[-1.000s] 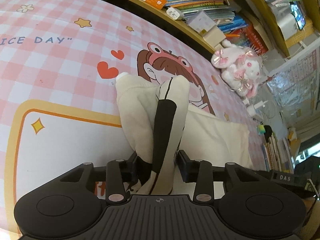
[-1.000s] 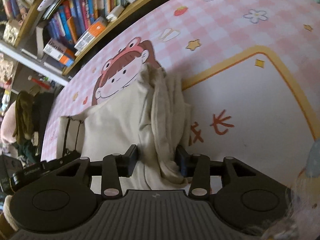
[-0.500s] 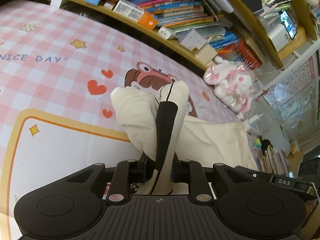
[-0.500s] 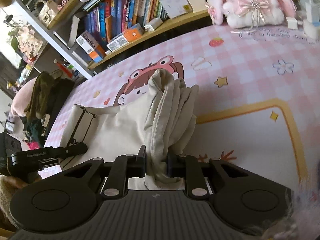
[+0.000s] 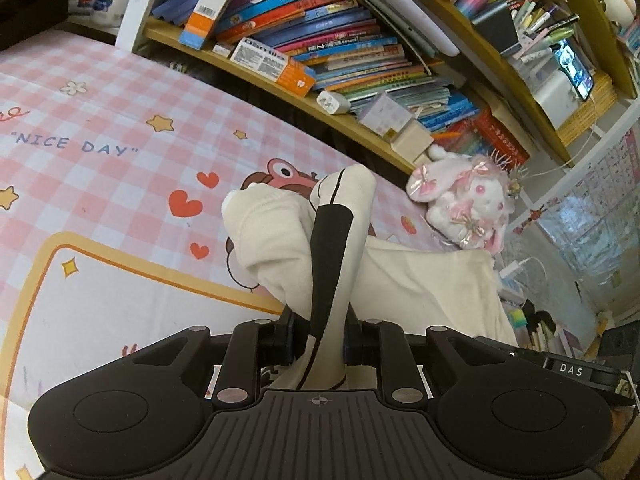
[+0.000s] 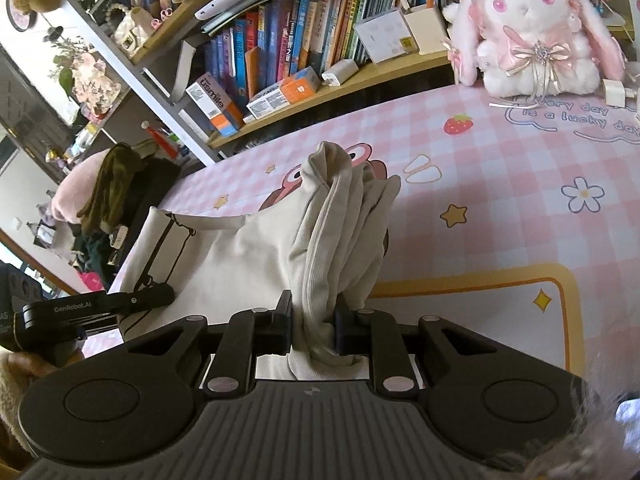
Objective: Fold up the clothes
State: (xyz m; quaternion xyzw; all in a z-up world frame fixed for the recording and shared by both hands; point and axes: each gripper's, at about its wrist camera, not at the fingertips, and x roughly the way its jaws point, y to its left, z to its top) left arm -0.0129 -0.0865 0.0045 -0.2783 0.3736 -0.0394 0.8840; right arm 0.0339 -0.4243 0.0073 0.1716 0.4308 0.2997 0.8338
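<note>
Both claws, the left claw (image 5: 320, 338) and right claw (image 6: 312, 330), grip bunched ends of the cream garment (image 6: 240, 252), lifting; next, I'd guess, carry them across the desk (image 6: 500, 184) to fold.

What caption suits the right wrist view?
Right gripper clamps a bunched cream garment above the pink checked mat.

left tongs (image 5: 326, 336): black, ribbed grip, round pads, silver screws | right tongs (image 6: 312, 330): same, "DAS" label | cuff (image 6: 10, 384): cream fleece
</note>
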